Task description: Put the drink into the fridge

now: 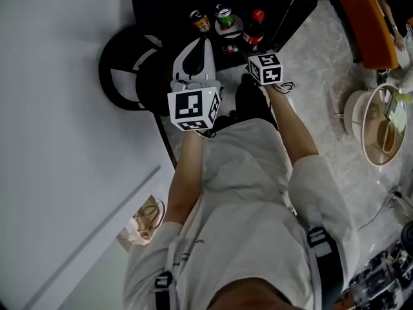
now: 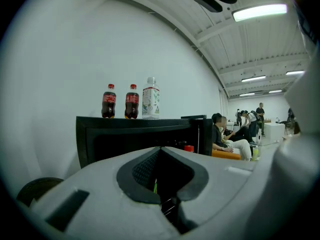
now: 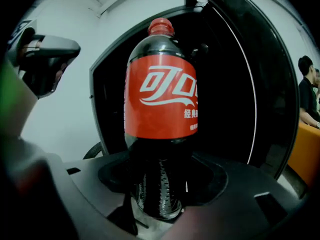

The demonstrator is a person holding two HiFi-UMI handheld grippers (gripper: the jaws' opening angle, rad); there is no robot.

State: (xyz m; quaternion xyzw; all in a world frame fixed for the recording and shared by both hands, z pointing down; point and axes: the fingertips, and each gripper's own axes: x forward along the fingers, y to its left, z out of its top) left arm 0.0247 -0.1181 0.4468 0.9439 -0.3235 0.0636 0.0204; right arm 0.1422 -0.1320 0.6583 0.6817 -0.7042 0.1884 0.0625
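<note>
A pale marbled floor [image 1: 316,89] runs along a white wall [image 1: 58,141], and a low black fridge [image 2: 125,134] stands against that wall with its door [image 3: 272,84] swung open to the right in the right gripper view. The right gripper [image 3: 160,179] is pinching a cola bottle [image 3: 161,94] low on its body: the jaws press on both sides of the dark lower part, and the bottle stands upright with its red label and red cap above them, right in front of the open fridge. The left gripper [image 2: 160,151] has its jaws pressed together at the tips, with nothing between them, and it faces the fridge front. On the fridge's top, toward its left edge in the left gripper view, two small cola bottles [image 2: 108,101] stand side by side with a pale bottle [image 2: 151,99] just beside them on the right. From the head view two cans [image 1: 200,20] show close to the held bottle at the fridge's front; whether they stand inside it cannot be told. A round black object [image 1: 126,70] sits by the wall just left of the fridge, a paper bag [image 1: 145,221] lies on the floor near the wall, and an orange seat [image 1: 368,18] with people [image 2: 222,134] on it lies off to the right
</note>
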